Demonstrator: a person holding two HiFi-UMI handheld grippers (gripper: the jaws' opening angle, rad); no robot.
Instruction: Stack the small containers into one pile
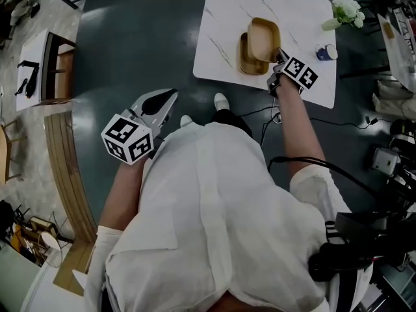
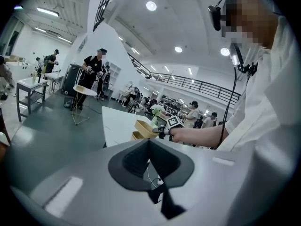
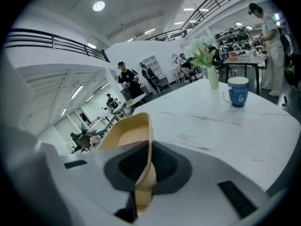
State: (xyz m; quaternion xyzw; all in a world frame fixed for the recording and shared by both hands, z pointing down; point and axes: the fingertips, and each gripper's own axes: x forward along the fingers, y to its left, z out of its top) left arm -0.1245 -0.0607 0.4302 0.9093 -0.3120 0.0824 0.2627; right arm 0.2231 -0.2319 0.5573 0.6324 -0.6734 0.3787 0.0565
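Observation:
A tan container (image 1: 264, 39) hangs tilted over the white marble table (image 1: 221, 18), its rim pinched in my right gripper (image 1: 281, 56). In the right gripper view the container's wall (image 3: 141, 140) runs between the closed jaws. A second tan container (image 1: 245, 58) rests on the table just below and left of the held one. My left gripper (image 1: 170, 97) is shut and empty, held low by my left side, away from the table. From the left gripper view, both containers (image 2: 142, 130) and the right gripper (image 2: 160, 132) show far off.
A blue mug (image 1: 326, 52) and a vase of white flowers (image 1: 346, 9) stand at the table's right side. A dark floor surrounds the table. A wooden bench (image 1: 65, 168) and a small table (image 1: 45, 67) stand at left. People stand far off.

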